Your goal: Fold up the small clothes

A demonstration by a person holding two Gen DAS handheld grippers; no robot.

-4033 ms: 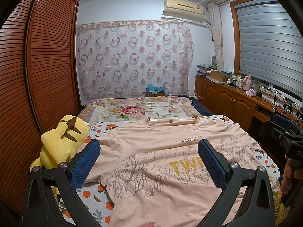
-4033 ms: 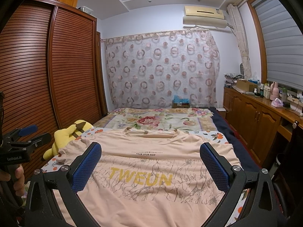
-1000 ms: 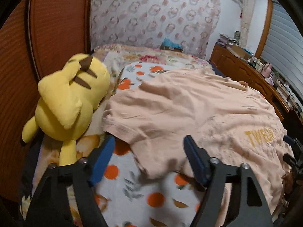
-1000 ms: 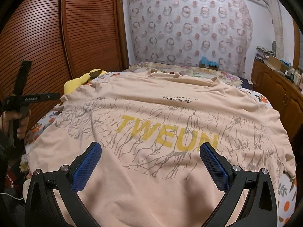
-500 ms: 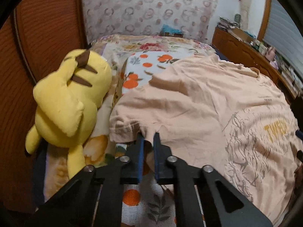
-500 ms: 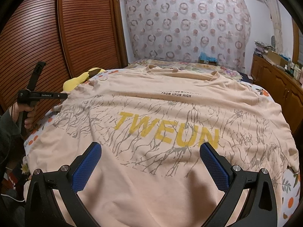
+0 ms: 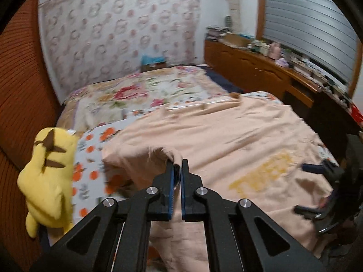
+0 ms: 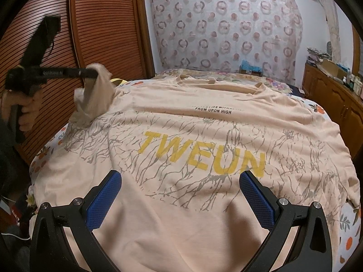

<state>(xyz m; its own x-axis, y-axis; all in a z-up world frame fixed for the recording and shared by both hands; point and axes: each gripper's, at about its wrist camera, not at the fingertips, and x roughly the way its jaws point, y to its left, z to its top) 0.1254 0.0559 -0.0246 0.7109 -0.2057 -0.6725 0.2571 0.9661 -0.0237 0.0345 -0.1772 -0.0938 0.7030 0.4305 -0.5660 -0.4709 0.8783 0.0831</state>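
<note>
A peach T-shirt (image 8: 204,124) with yellow "TWEUN" lettering lies front up across the bed. My left gripper (image 7: 177,165) is shut on the edge of its left sleeve (image 7: 158,153) and holds that sleeve lifted off the bed. In the right wrist view the same left gripper (image 8: 94,73) hangs at the upper left with the sleeve (image 8: 95,99) draping from it, and a hand grips its handle. My right gripper (image 8: 180,181) stands open low over the shirt's hem, with nothing between its fingers.
A yellow plush toy (image 7: 47,176) lies at the bed's left edge beside a slatted wooden wardrobe (image 8: 56,45). Orange-print sheet (image 7: 90,158) and floral quilt (image 7: 140,93) lie beyond the shirt. A wooden cabinet (image 7: 261,68) with clutter runs along the right wall.
My left gripper closed on the sleeve's edge, then rose and swung toward the shirt's middle, lifting the sleeve off the bed. The right gripper has stayed put and open.
</note>
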